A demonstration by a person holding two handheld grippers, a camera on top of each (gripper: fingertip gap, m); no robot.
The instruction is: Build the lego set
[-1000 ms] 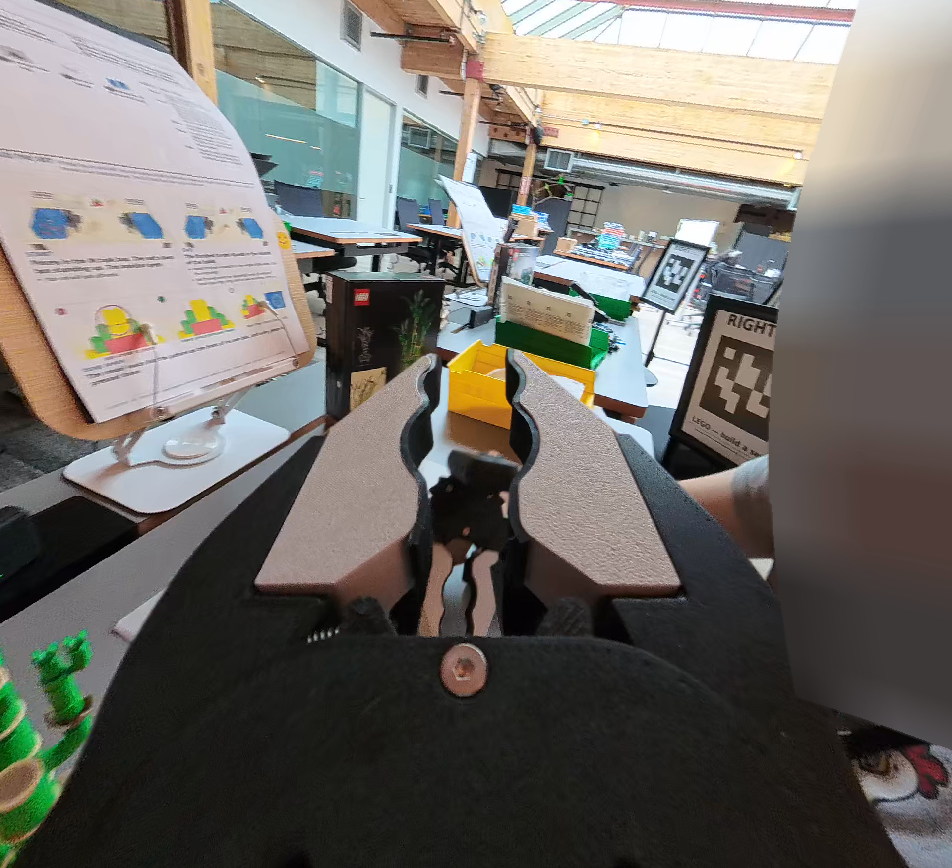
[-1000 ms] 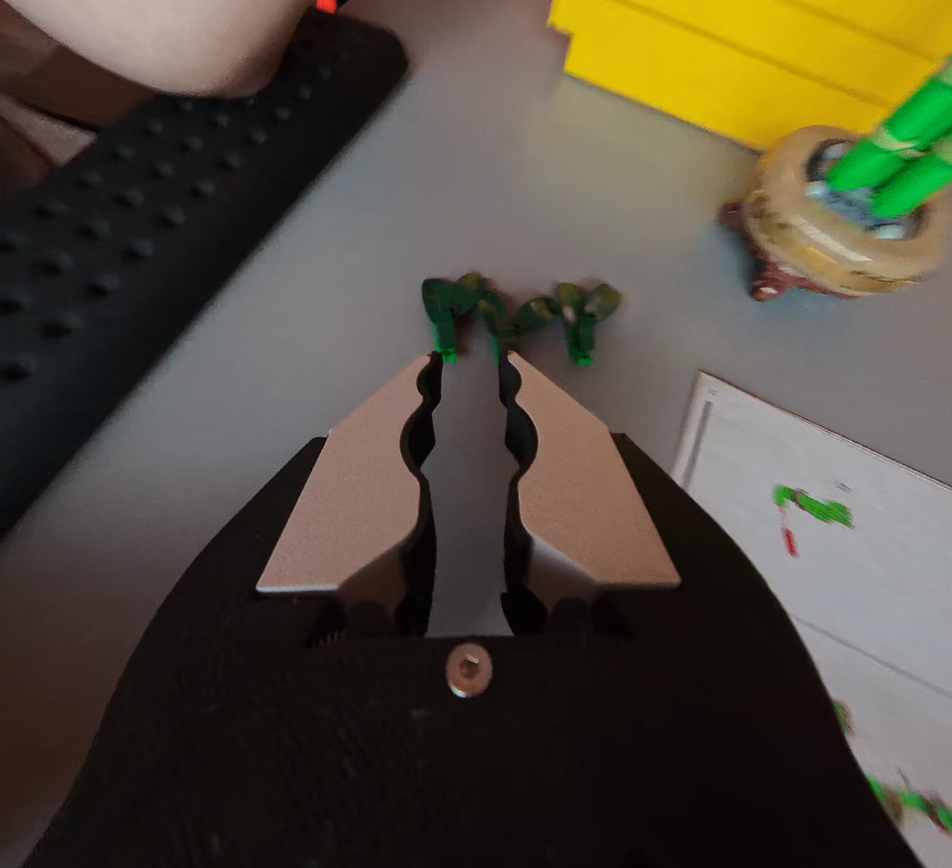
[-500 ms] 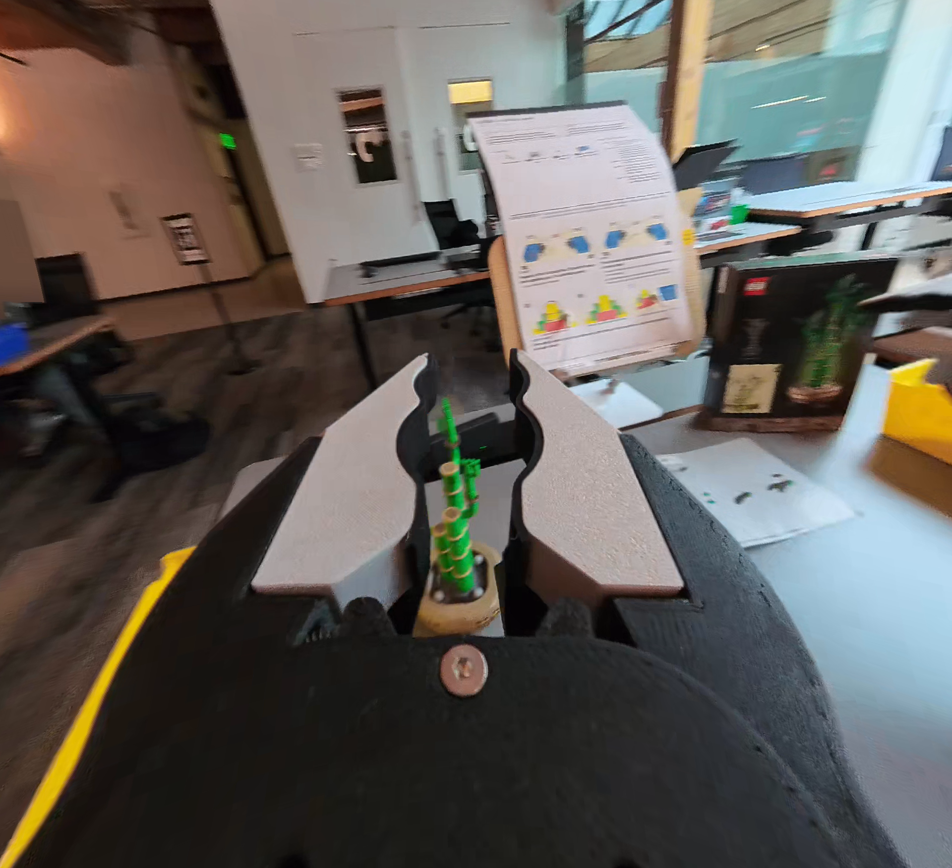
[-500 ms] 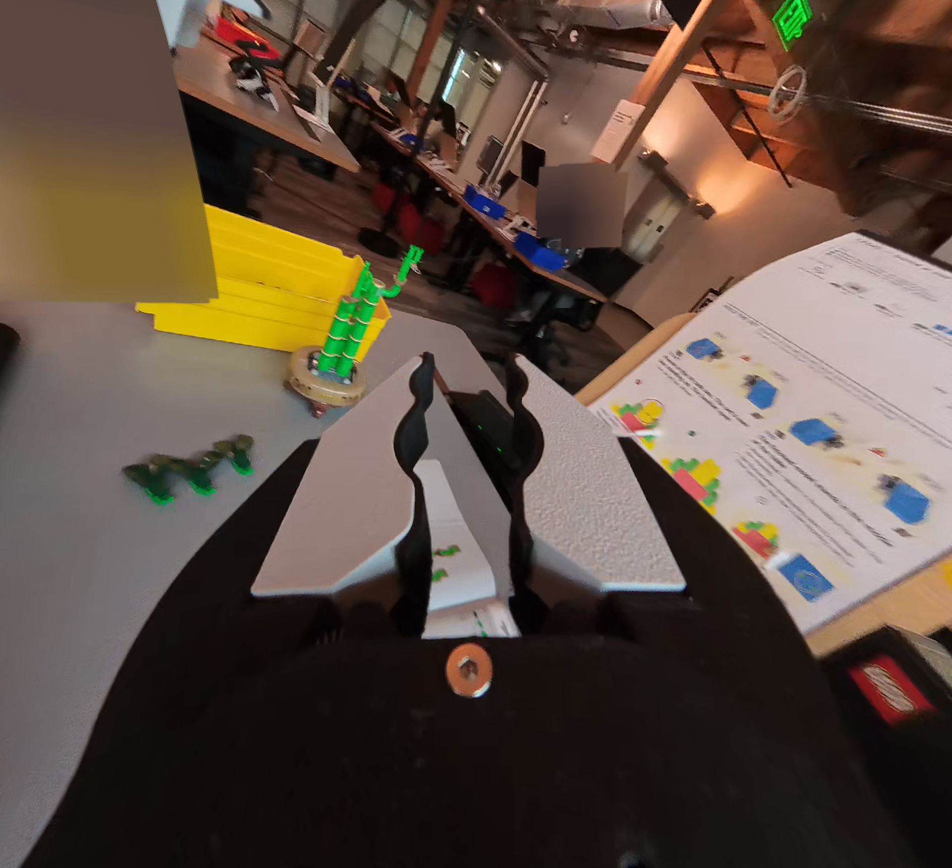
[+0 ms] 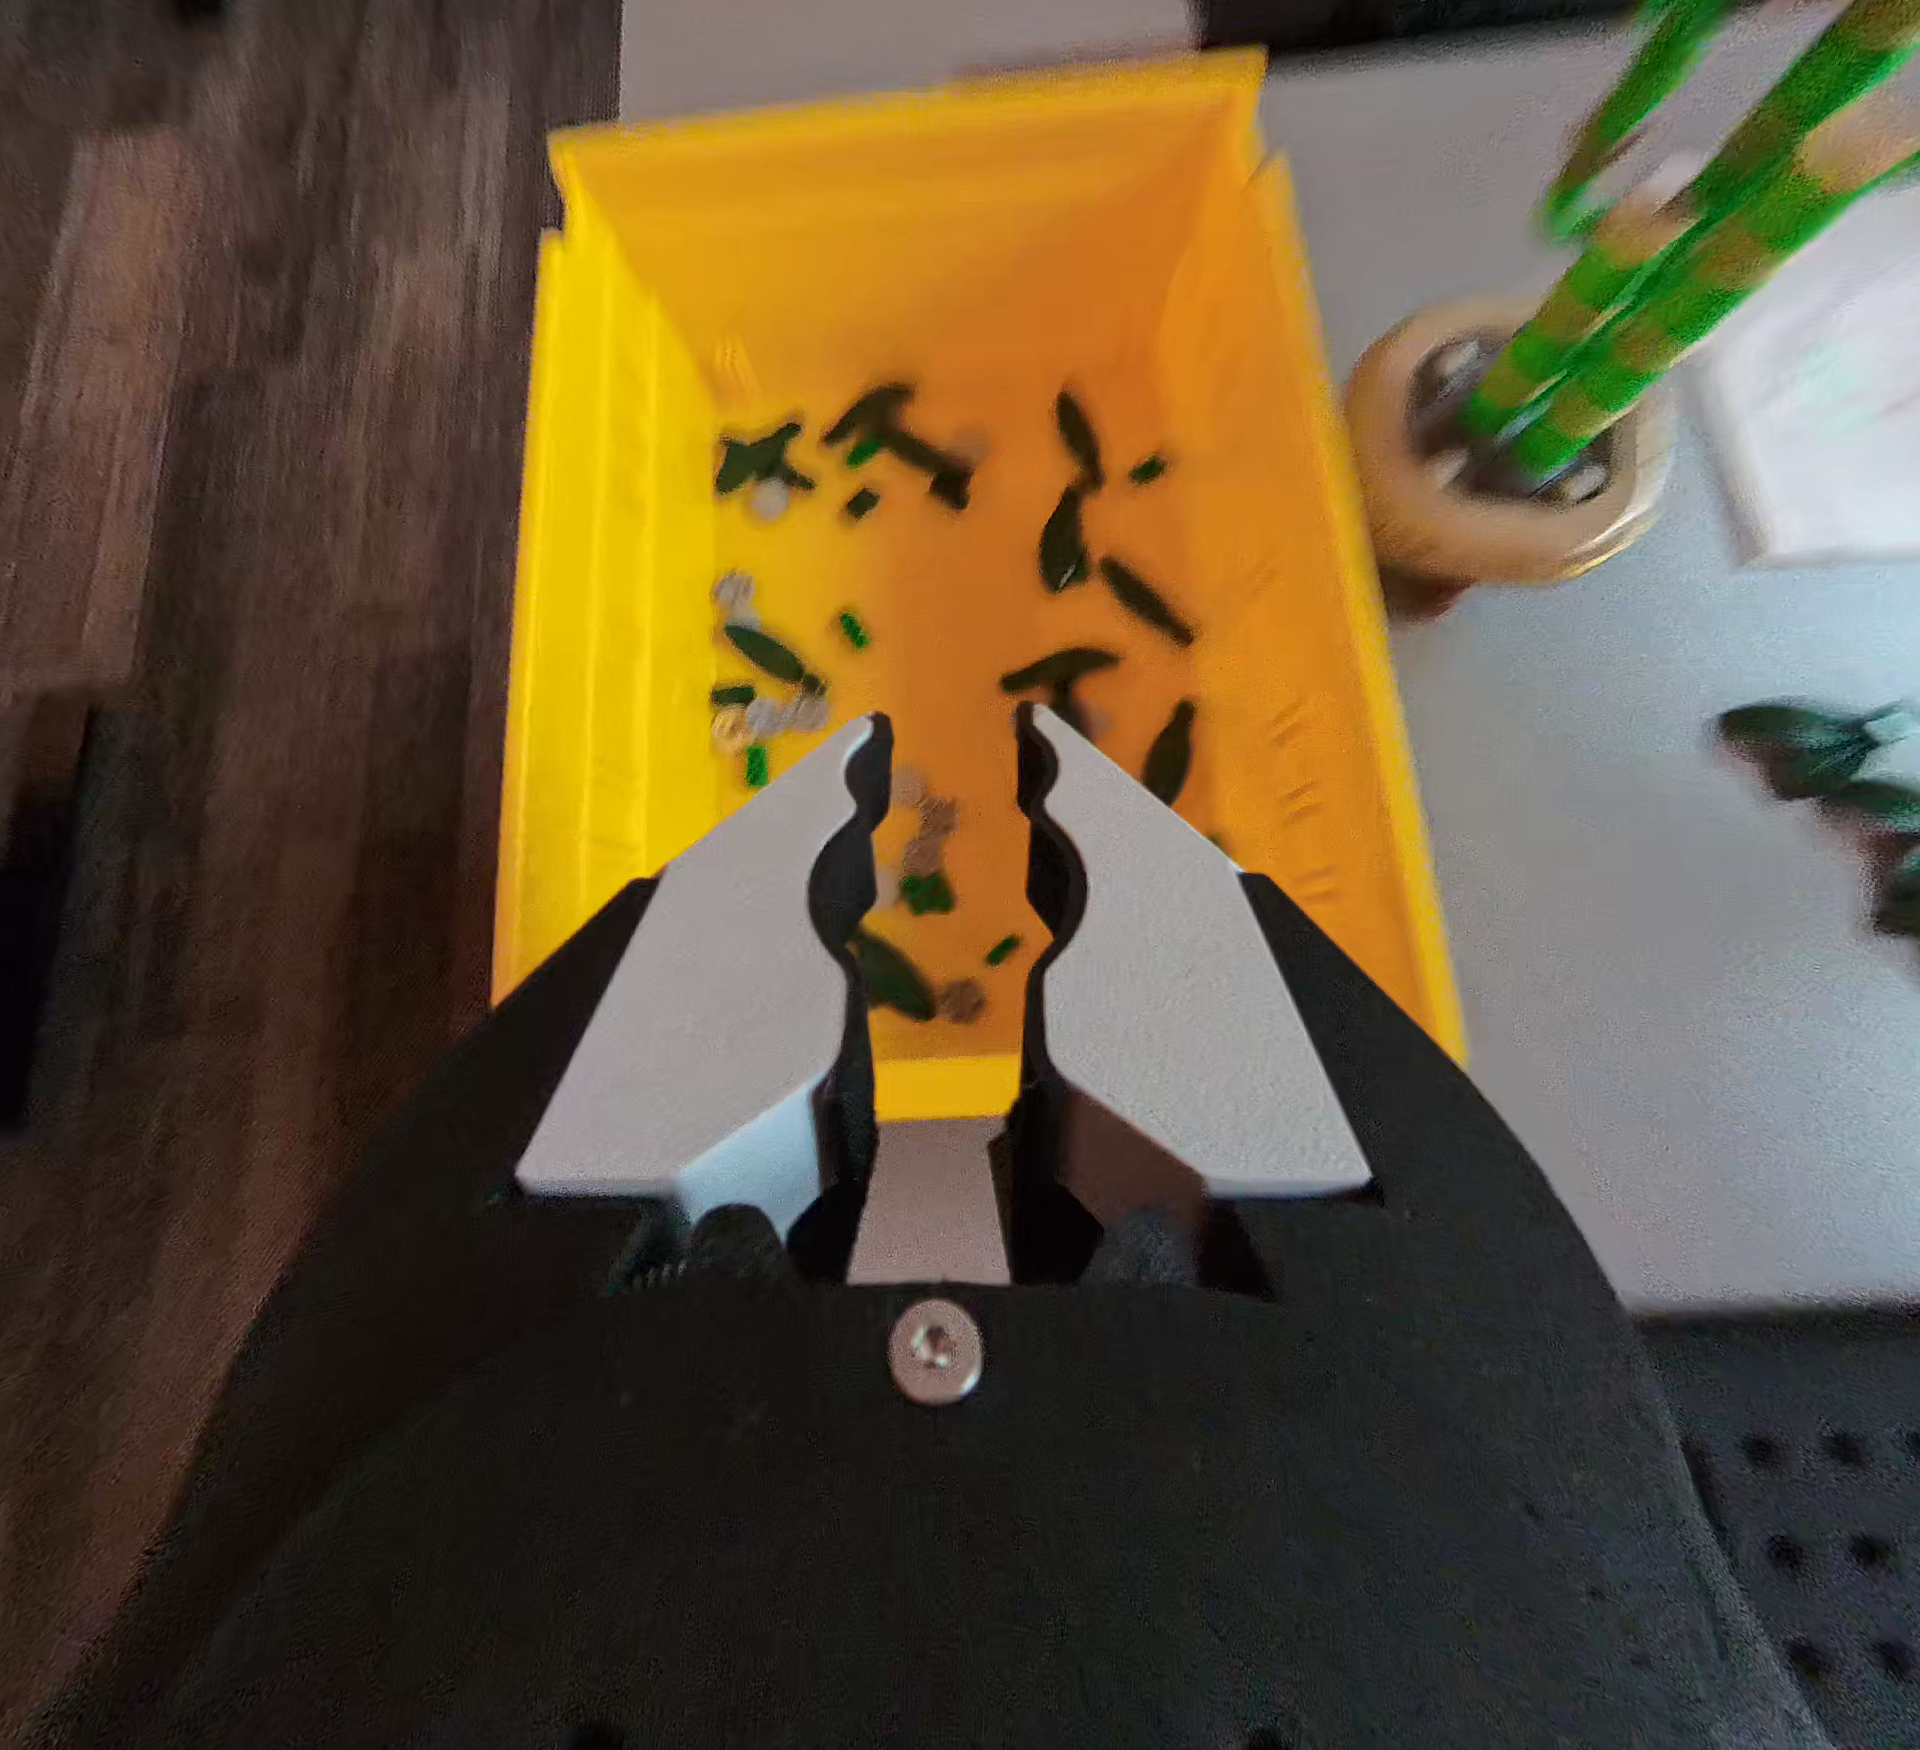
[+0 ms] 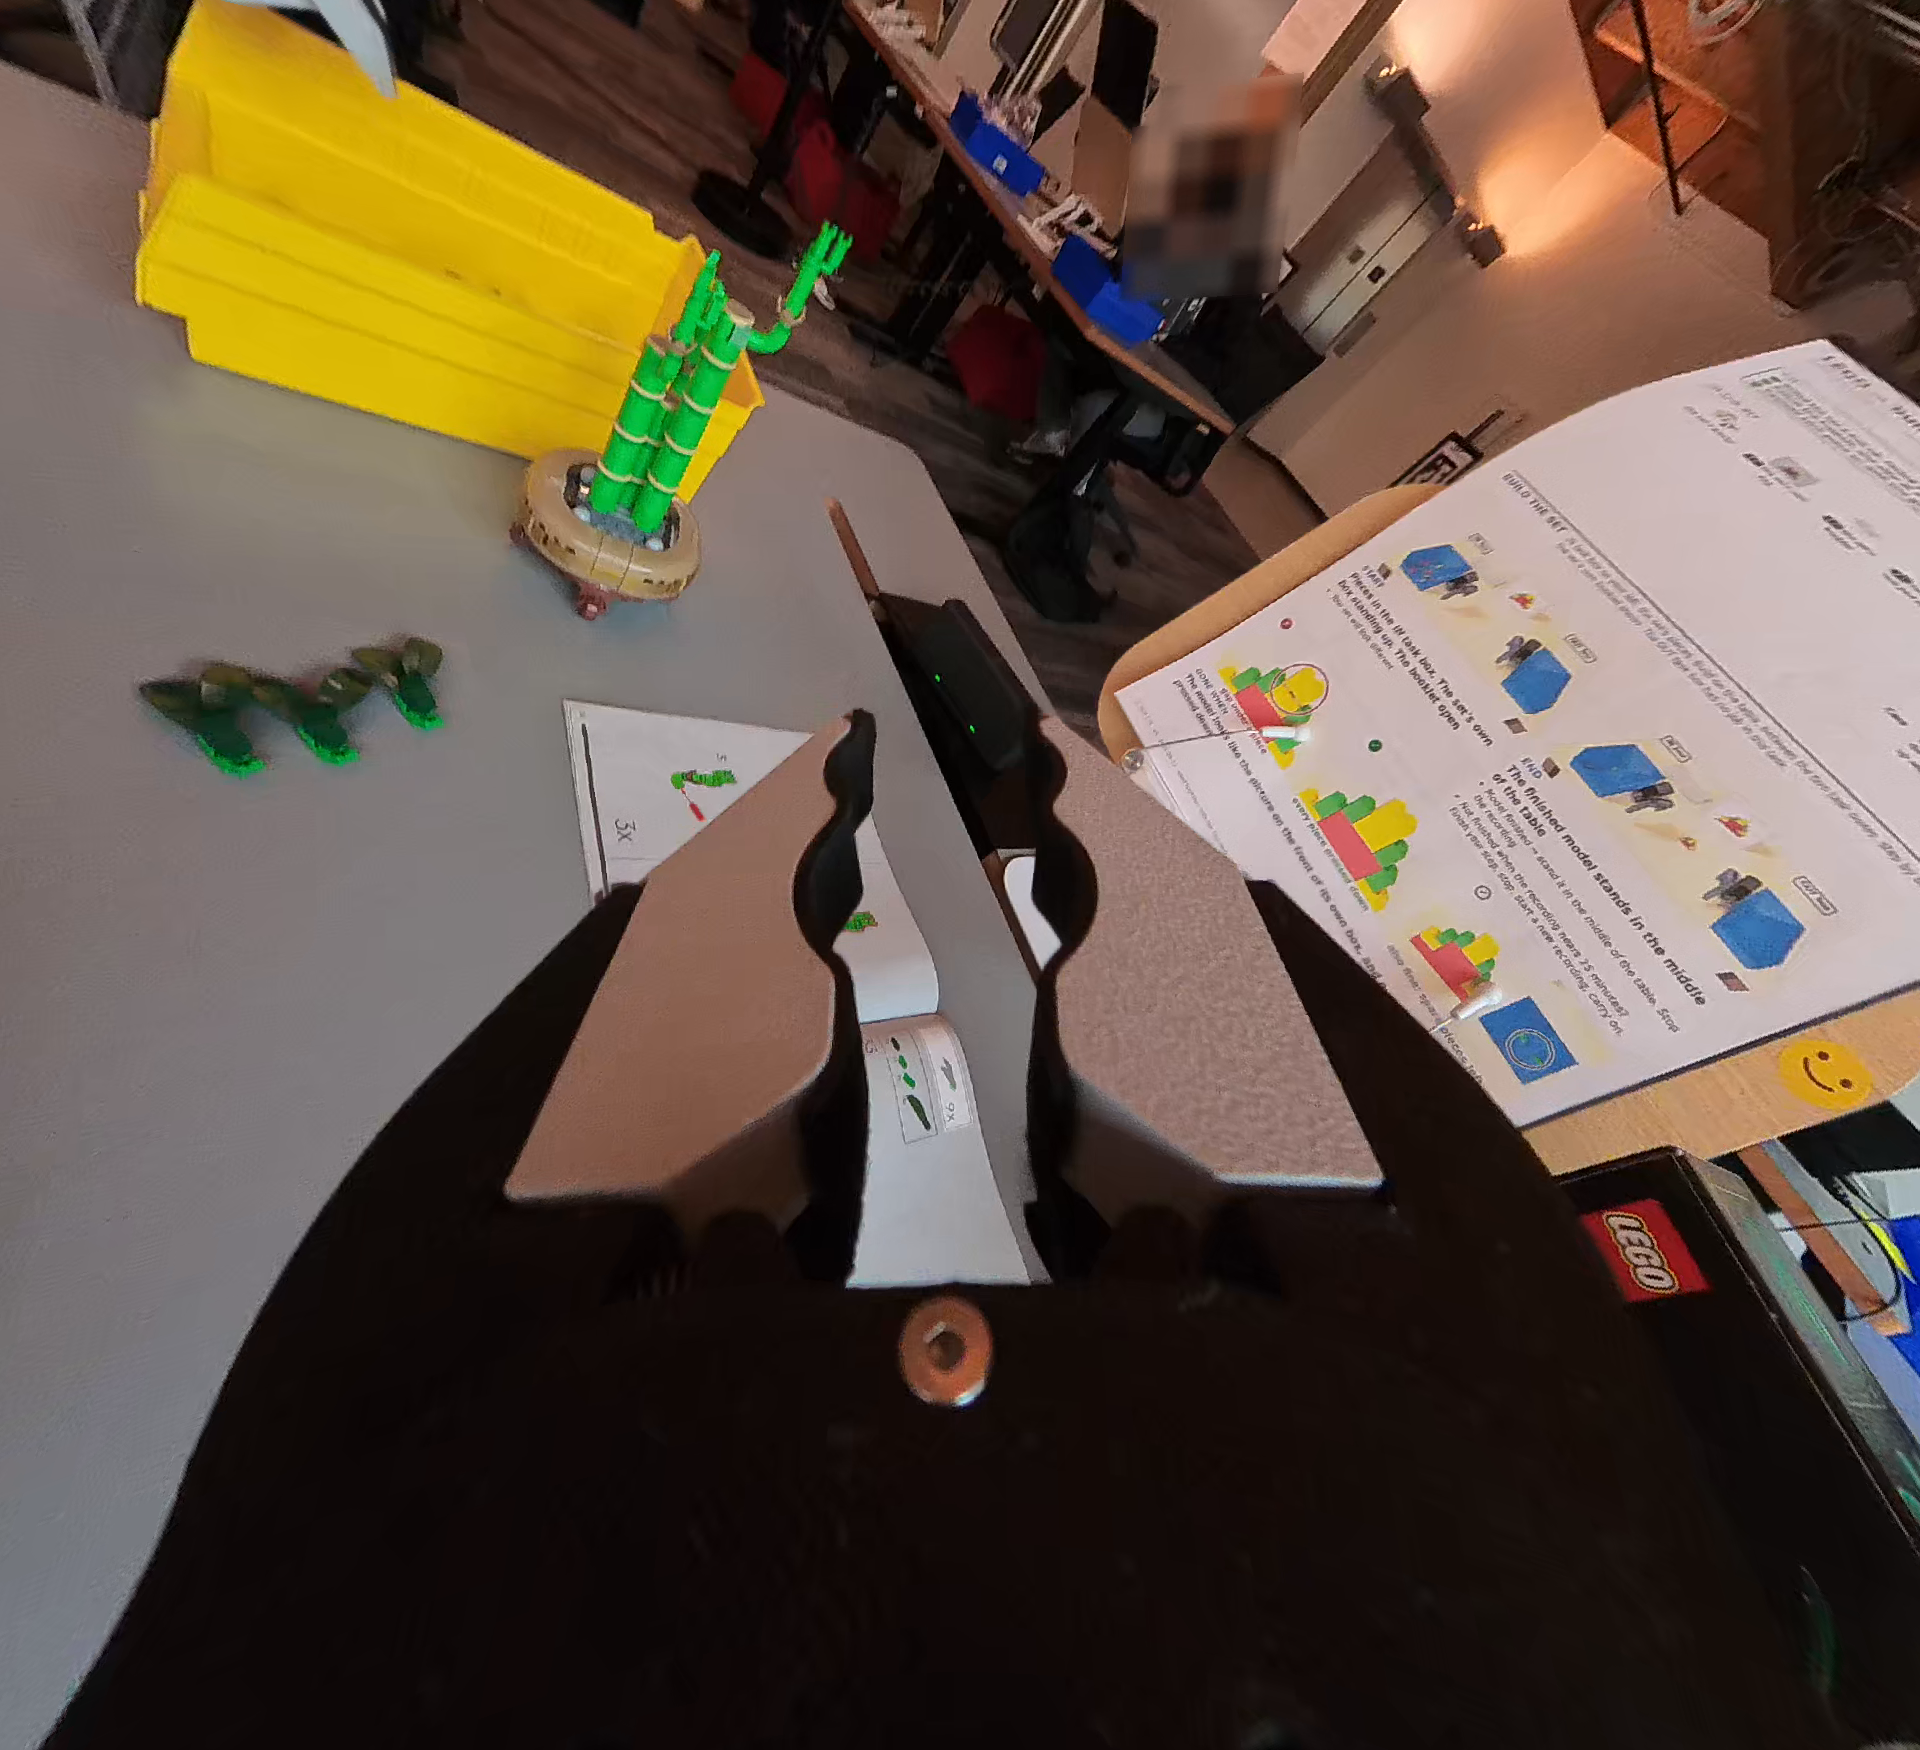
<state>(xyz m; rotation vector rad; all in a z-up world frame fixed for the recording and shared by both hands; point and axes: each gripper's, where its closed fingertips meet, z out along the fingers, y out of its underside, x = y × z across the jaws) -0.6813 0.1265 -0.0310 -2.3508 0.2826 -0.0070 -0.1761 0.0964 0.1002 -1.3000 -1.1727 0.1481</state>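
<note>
The left tongs (image 5: 954, 734) hang above the yellow bin (image 5: 831, 173), pointing down into it, released and holding nothing, with a clear gap between the jaws. On the bin's floor lie scattered loose pieces (image 5: 1070, 547): dark green leaf shapes, small bright green bits and a few grey round ones (the view is blurred, so finer detail is lost). The bin stands at the edge of the grey tabletop (image 5: 1579, 973), with dark wooden floor (image 5: 260, 453) beside it.

Just beside the bin stands the bamboo model (image 6: 665, 412), bright green segmented stalks rising upright from a round tan pot (image 6: 608, 547). Near it on the tabletop lie three leaf clusters (image 6: 301, 698) in a row, dark green with bright green stems, apart from the pot.

The right tongs (image 6: 951, 744) are also released and empty, held above the tabletop over an open instruction booklet (image 6: 665, 796) lying flat. To their right an instruction sheet (image 6: 1621, 765) leans on a wooden stand (image 6: 1226, 630), and a black set box (image 6: 1714, 1285) sits at the lower right.
</note>
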